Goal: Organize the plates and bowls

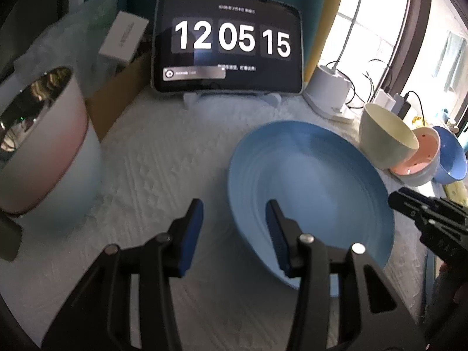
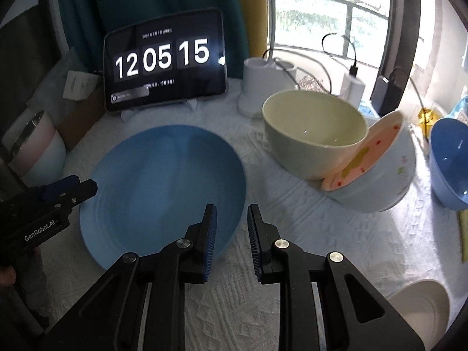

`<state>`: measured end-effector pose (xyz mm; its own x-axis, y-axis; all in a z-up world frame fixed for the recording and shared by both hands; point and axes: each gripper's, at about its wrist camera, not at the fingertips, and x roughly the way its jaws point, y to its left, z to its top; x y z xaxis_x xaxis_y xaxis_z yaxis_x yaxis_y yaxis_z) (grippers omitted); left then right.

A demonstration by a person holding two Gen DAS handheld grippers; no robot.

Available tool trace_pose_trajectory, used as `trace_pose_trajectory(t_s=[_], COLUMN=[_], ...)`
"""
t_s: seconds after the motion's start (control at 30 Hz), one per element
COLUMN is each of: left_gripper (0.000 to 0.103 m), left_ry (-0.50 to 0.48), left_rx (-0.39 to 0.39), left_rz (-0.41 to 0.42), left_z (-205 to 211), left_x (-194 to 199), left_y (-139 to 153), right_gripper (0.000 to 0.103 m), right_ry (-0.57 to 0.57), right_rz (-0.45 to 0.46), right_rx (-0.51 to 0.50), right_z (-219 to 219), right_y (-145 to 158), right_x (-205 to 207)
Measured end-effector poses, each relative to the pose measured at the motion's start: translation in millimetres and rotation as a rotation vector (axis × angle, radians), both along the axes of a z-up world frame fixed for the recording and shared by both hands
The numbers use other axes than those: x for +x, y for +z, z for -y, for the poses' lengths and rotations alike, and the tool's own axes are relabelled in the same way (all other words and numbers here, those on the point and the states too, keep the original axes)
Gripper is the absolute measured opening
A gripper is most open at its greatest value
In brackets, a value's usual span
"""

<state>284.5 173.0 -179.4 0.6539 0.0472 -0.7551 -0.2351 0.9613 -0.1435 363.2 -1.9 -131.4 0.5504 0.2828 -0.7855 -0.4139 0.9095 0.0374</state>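
While both of our grippers hang low over the white textured tablecloth, the blue ridged plate lies flat between them, near the middle of the table. Our left gripper has its fingers spread wide, one blue pad over the plate's left rim and the other over bare cloth; it grips nothing. Our right gripper stands only partly open at the plate's right edge, its left pad over the rim and its right pad over the cloth, and it too is empty.

Right of the plate, a pale green bowl sits tilted inside a white bowl with a pink, spotted interior, which leans over on its side. A blue bowl stands just beyond them near the window. At the near right corner we see a white rounded dish, though the blur leaves its kind unclear. At far left stands a steel-lined pink and white bowl. Behind the plate, a tablet clock reads 12 05 15, with a white lamp base beside it.
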Motion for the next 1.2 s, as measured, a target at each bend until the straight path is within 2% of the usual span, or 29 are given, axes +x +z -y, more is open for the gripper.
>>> trace_pose_trajectory(t_s=[0.4, 0.5, 0.73, 1.03, 1.2], left_gripper=[0.046, 0.046, 0.045, 0.036, 0.036], left_ry=[-0.027, -0.028, -0.046, -0.067, -0.067], left_rx=[-0.007, -0.004, 0.034, 0.040, 0.038], left_rz=[-0.042, -0.057, -0.031, -0.020, -0.015], left_z=[5.2, 6.1, 11.0, 14.3, 16.1], left_x=[9.1, 10.6, 8.0, 5.1, -0.8], left_y=[-10.3, -12.9, -14.1, -12.3, -10.0], right_gripper=[0.026, 0.032, 0.032, 0.027, 0.026], right_ry=[-0.005, 0.002, 0.018, 0.040, 0.039], right_rz=[-0.069, -0.079, -0.092, -0.055, -0.048], right_rx=[-0.003, 0.001, -0.010, -0.038, -0.039], right_z=[-4.8, -6.5, -10.9, -14.4, -13.4], right_y=[-19.9, -22.6, -30.5, -29.5, -26.9], right_x=[9.3, 9.3, 7.0, -0.6, -3.5])
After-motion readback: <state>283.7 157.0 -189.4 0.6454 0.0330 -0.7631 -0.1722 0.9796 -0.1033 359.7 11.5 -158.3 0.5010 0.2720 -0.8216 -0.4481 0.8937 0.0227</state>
